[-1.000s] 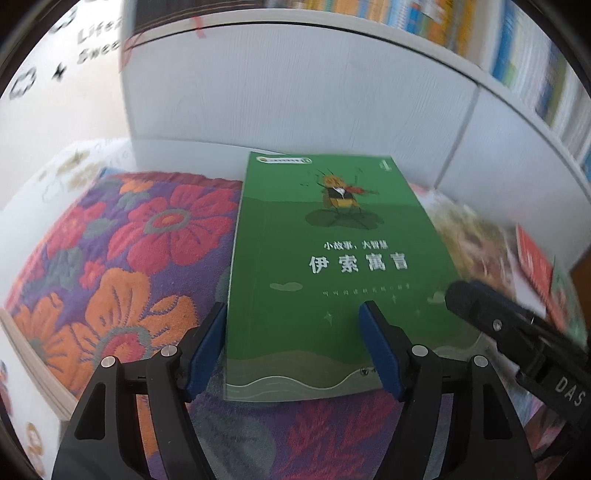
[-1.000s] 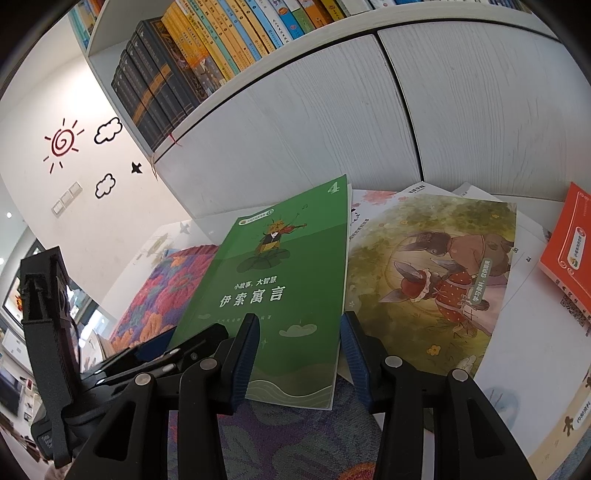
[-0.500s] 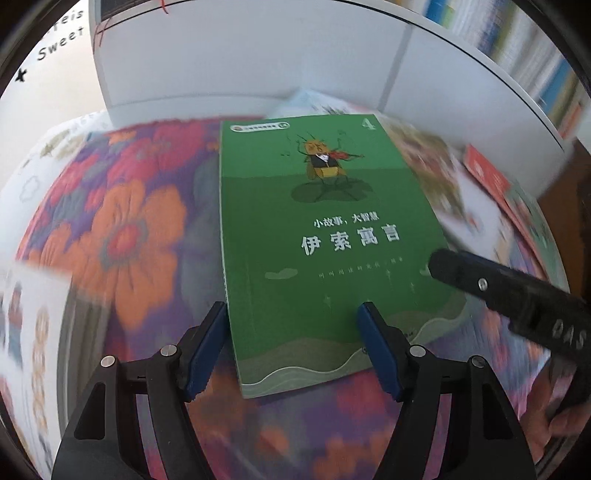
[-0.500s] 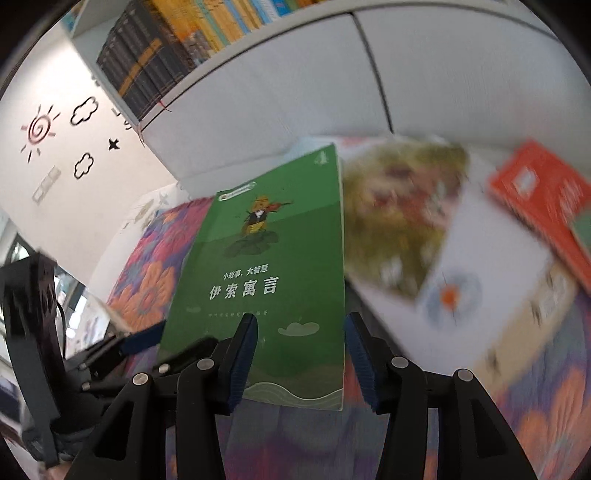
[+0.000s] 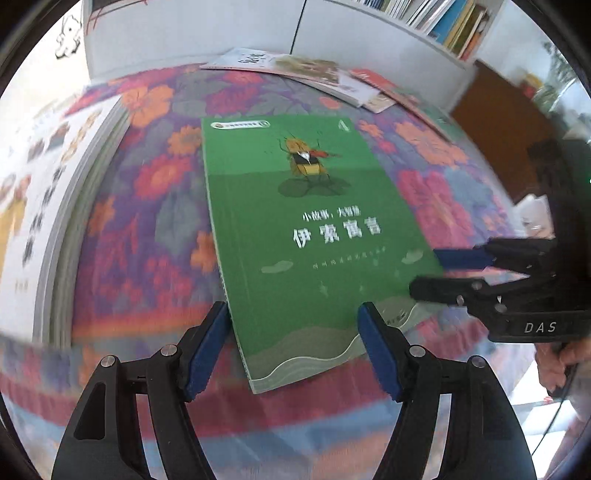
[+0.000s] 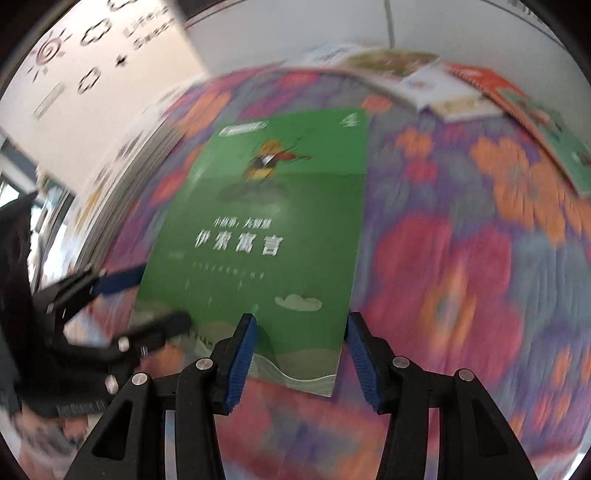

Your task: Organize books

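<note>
A green book (image 5: 314, 229) with a beetle violinist and white Chinese title is held flat above the floral cloth (image 5: 155, 206). My left gripper (image 5: 295, 325) is shut on its near left part, one finger at each side of the lower edge. My right gripper (image 6: 299, 332) is shut on its near right corner; the book also shows in the right wrist view (image 6: 266, 236). The right gripper shows at the right of the left wrist view (image 5: 443, 273). The left gripper shows at the left of the right wrist view (image 6: 144, 295).
Several picture books (image 5: 317, 70) lie at the far edge of the cloth by a white cabinet (image 5: 192, 33). An orange book (image 6: 487, 79) and a green one (image 6: 554, 133) lie far right. A white printed stack (image 5: 40, 177) sits at left. Shelved books (image 5: 450, 22) stand above.
Both grippers have pulled back from the cabinet with the green book, lifting it off the far pile and out over the floral cloth. The views are blurred by motion.
</note>
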Motion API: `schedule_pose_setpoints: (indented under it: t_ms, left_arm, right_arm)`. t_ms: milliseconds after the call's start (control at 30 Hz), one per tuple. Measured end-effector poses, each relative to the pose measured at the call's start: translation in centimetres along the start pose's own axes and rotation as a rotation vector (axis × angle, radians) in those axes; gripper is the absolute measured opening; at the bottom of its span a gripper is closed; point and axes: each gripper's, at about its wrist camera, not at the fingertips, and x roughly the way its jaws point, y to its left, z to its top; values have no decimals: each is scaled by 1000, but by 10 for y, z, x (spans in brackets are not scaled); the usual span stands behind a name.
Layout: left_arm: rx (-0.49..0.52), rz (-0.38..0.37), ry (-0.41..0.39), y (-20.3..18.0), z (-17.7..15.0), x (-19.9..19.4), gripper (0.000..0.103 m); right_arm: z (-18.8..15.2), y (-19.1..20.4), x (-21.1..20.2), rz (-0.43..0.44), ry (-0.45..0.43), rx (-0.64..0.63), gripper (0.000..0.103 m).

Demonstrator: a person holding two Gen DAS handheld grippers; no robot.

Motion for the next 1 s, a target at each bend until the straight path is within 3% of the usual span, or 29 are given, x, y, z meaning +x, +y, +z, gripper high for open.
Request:
schedule_pose_setpoints:
  t_ms: [100, 167, 233, 367, 500, 633, 800, 1000]
  left_arm:
    - [-47, -41, 15, 17, 3, -1, 57]
    - [-85, -63, 28, 30, 9, 4, 45]
    - [-120, -83, 32, 41, 17, 7, 40]
    - [-153, -111, 48, 50, 31, 15, 39]
    - [-119, -81, 52, 44, 44, 23, 39]
    - [-82, -46, 49, 38, 54, 28, 39]
    - [-90, -46, 30, 43, 59, 31, 36]
    - [-97, -15, 25, 41, 62, 31, 35]
  right_arm:
    - [-11, -13, -5, 123, 20, 55, 50]
    - [-9, -32, -3, 215, 14, 133, 48]
    - [-2, -51, 1, 304, 14, 209, 46]
    - [6, -82, 13, 486, 5, 348, 44]
    - [22, -98, 27, 552, 12, 383, 30]
    - [32, -104, 32, 569, 19, 391, 19]
    - [35, -93, 27, 514, 15, 322, 19]
    - [39, -61, 15, 294, -15, 206, 21]
